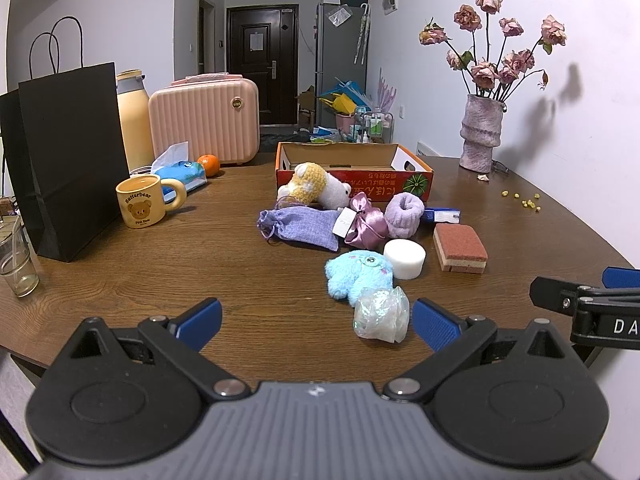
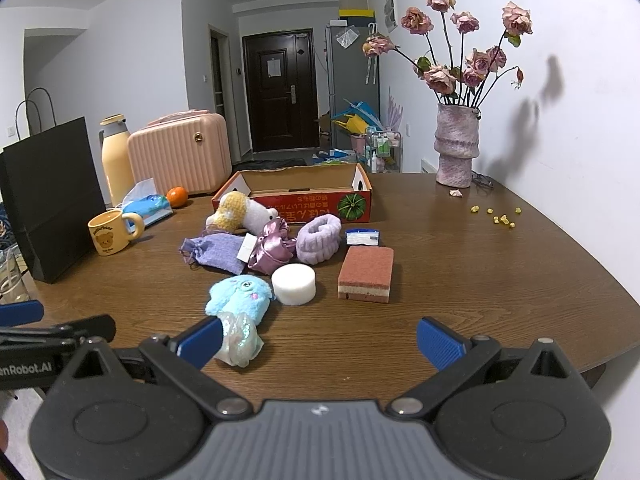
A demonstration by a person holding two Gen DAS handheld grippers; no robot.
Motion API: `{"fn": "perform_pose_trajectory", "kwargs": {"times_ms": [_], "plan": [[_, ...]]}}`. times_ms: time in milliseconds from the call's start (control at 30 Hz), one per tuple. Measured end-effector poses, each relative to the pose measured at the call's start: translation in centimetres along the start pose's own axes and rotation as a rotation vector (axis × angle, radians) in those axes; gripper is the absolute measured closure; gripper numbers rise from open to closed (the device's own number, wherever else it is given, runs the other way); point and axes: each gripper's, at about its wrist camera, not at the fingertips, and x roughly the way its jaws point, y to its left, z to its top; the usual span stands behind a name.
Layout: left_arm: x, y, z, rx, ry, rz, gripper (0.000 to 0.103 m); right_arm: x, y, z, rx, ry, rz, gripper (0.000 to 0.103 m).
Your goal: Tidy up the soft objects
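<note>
Both spread and empty, left hand-held gripper (image 1: 316, 320) and right hand-held gripper (image 2: 318, 340) near iridescent pouf (image 1: 381, 314): likely slippery, easily nudged off table (image 1: 200, 272) edge.

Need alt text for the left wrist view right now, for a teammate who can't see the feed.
The open left gripper hovers low over a brown wooden table, facing a cluster of soft items: an iridescent pouch nearest, then a blue plush toy, white round sponge and red sponge block. Behind them stands an open cardboard box, with nothing visible inside.
</note>
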Motion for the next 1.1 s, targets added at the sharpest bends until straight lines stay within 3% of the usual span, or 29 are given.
{"fn": "perform_pose_trajectory", "kwargs": {"times_ms": [1100], "plan": [[1.5, -0.6, 0.1, 0.002, 0.022, -0.020, 0.000, 1.2, -0.5, -0.2, -0.004, 0.020, -0.004, 0.000]]}}
